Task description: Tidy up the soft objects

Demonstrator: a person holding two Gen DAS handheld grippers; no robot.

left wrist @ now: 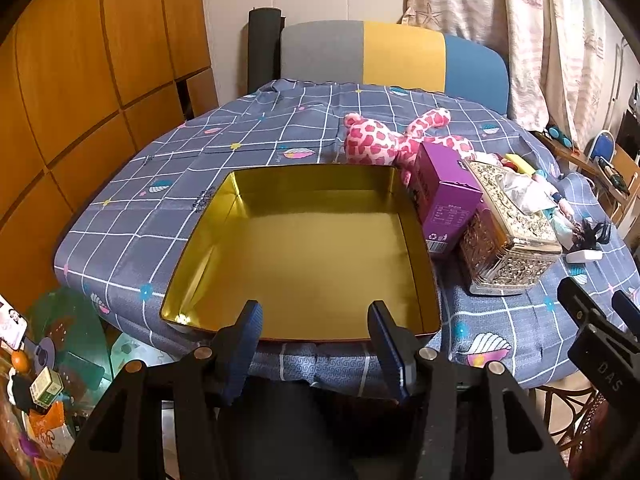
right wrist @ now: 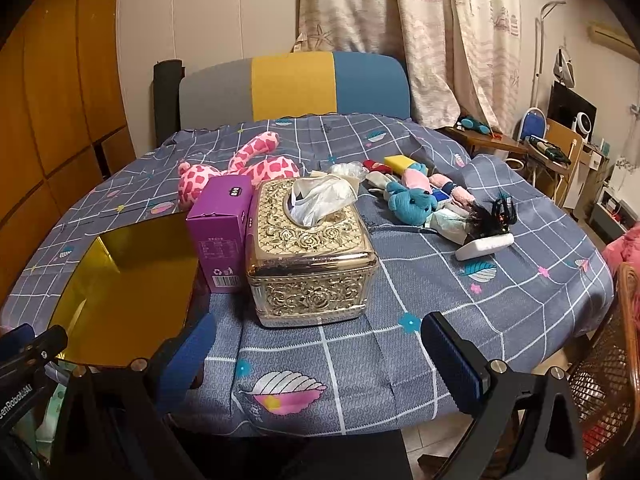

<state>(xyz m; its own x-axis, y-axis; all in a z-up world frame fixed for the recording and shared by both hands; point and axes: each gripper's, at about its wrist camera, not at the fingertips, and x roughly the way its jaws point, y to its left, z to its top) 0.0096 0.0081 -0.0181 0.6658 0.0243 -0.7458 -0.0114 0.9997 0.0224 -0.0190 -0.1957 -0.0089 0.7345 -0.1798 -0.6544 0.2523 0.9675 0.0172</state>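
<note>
Blue checked cloth (right wrist: 440,280) printed with shells and flowers covers a round table, one grey, yellow and blue chair back (right wrist: 292,84) behind it. One shallow gold tin (left wrist: 304,256) lies open at the near left edge, nothing inside. Just right of it stand one purple carton (right wrist: 222,236) and one ornate gold tissue box (right wrist: 312,256), touching each other. One pink-spotted plush (right wrist: 240,168) lies behind the carton. Farther right sits a loose heap of soft things: one blue plush mouse (right wrist: 412,204), one yellow sponge (right wrist: 400,160), one dark-haired doll (right wrist: 488,216), with others too jumbled to count. The left gripper (left wrist: 314,344) hovers over the tin's near rim, jaws apart, holding nothing. The right gripper (right wrist: 316,356) hangs wide open and unloaded before the tissue box.
</note>
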